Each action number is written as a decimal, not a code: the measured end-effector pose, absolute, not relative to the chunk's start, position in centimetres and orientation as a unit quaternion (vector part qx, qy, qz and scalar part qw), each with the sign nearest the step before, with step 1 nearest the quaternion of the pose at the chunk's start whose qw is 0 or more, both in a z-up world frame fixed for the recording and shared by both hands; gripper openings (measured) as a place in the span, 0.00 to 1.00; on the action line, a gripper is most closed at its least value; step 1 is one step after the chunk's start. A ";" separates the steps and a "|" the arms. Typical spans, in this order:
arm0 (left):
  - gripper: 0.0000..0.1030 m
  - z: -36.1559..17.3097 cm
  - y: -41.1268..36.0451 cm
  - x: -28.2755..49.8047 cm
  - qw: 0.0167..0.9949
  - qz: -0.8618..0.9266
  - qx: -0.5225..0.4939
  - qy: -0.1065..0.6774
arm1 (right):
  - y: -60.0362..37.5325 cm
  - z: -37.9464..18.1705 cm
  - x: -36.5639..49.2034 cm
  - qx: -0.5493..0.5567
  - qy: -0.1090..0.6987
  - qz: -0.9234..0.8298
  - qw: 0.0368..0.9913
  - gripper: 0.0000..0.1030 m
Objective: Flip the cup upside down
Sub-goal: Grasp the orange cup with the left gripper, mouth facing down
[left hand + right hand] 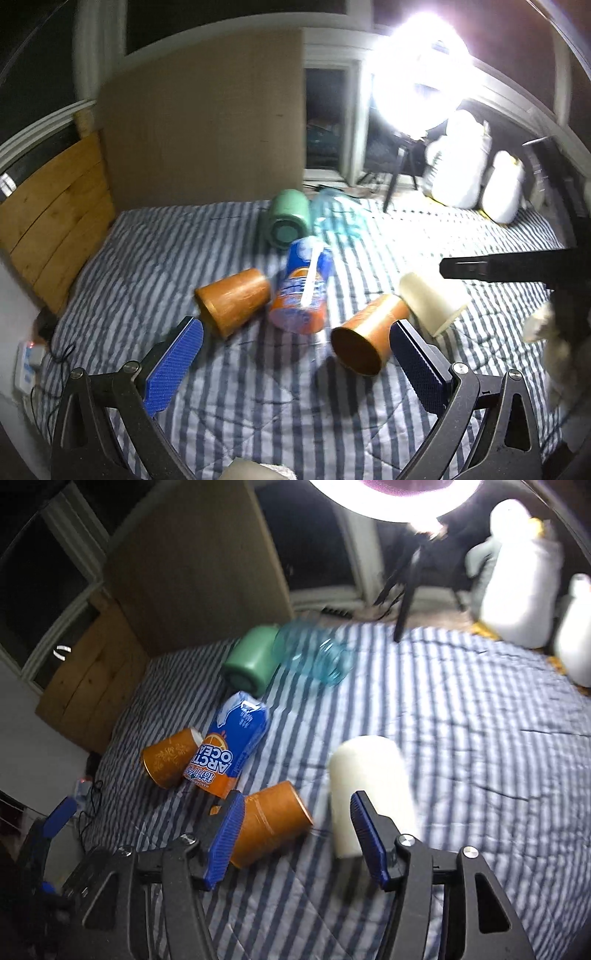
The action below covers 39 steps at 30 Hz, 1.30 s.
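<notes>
Blue-and-white striped bedding (258, 406) covers the bed that carries everything, lit hard by a ring light (421, 74) at the far right.

Nearest in the left wrist view, the left tool (295, 354) hangs over the bedding with its blue pads spread wide apart and nothing between them. Just beyond its right pad lies an orange cup (365, 336) on its side, open mouth toward the camera. Touching its far end is a cream cup (432, 299), also on its side, mouth toward the right. The black body of the other tool reaches in from the right edge above it.

In the right wrist view, the right tool (297, 827) is likewise parted and holds nothing; the orange cup (269, 823) lies by its left pad and the cream cup (369, 794) just behind its right pad, neither gripped.

Farther left, a second orange cup (232, 301) with a faint printed pattern rests on its side against a blue and orange drink can (231, 742). Its label, seen upside down, reads "ARCTIC OCEAN", with smaller writing too blurred to read.

Beyond the can, a green cup (286, 219) lies on its side beside a clear blue glass jar (314, 651). Behind these stand a brown board (203, 122) and, at far right, white stuffed toys (458, 162).
</notes>
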<state>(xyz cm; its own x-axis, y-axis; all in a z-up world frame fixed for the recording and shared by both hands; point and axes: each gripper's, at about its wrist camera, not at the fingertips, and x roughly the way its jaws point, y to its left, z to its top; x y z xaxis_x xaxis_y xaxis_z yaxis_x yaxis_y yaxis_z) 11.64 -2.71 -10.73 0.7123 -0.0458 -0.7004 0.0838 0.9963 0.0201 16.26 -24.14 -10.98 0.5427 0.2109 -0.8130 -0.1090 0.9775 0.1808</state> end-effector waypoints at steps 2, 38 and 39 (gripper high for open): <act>1.00 -11.1 -3.8 12.8 0.918 -0.058 0.038 0.390 | -24.9 -10.3 14.8 0.052 0.457 0.079 0.884 0.57; 0.73 -24.7 -16.0 28.2 0.700 -0.246 0.202 0.639 | -33.8 -10.3 5.4 0.124 0.431 -0.026 0.893 0.57; 0.71 -25.0 -15.9 28.2 0.699 -0.247 0.198 0.641 | -33.8 -10.3 5.3 0.125 0.431 -0.026 0.893 0.57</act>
<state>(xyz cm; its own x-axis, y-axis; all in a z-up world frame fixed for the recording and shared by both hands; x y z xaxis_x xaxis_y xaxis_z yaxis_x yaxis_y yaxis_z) 28.21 -15.95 -24.96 0.0560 -0.0914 -0.9942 0.6001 0.7990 -0.0397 5.33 -33.77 -10.32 0.6266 0.0620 -0.7769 0.1545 0.9672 0.2017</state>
